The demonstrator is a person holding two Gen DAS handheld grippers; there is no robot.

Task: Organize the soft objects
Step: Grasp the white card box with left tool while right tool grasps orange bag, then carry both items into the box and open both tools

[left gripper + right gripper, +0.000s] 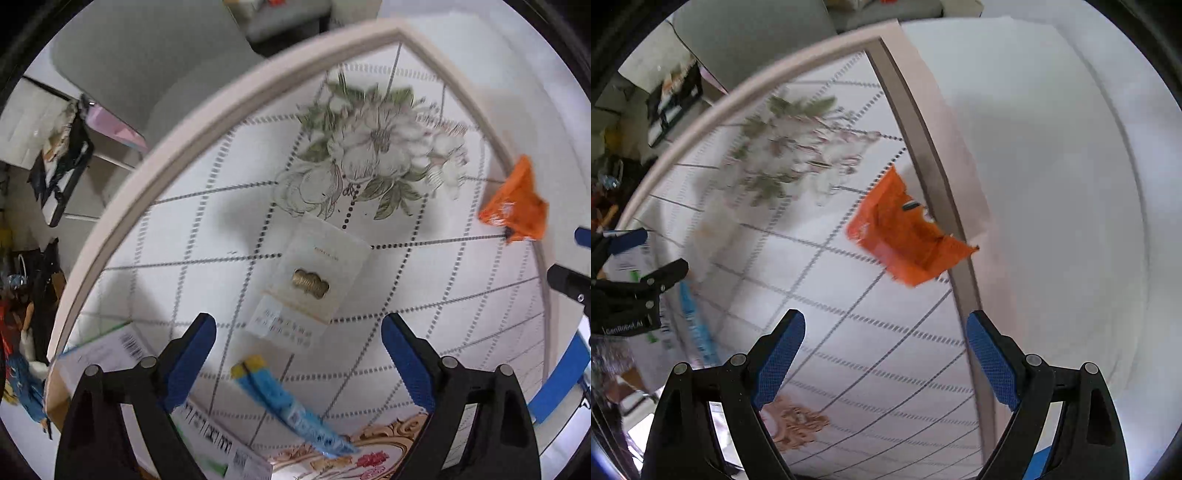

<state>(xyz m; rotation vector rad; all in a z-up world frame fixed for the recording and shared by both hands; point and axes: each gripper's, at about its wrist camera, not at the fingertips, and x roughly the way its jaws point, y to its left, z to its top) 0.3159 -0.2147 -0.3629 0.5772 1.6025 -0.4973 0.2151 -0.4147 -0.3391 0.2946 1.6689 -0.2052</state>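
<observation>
Both grippers point down at a white table [207,229] printed with a grid and flowers. In the left wrist view a clear pouch with a gold item [314,284] lies flat just beyond my left gripper [299,358], which is open and holds nothing. A blue and yellow packet [291,406] lies between and below its fingers. An orange crumpled wrapper [513,203] sits at the table's right edge. In the right wrist view the same orange wrapper [905,229] lies ahead of my right gripper [886,354], which is open and holds nothing. The left gripper's body [631,295] shows at the left.
A white box with barcodes [122,354] lies at the table's lower left, with another labelled box [229,443] near the bottom. A beige rim [155,147] bounds the table. White cloth or paper [1052,184] lies right of the rim. Clutter stands on the floor at the left [59,166].
</observation>
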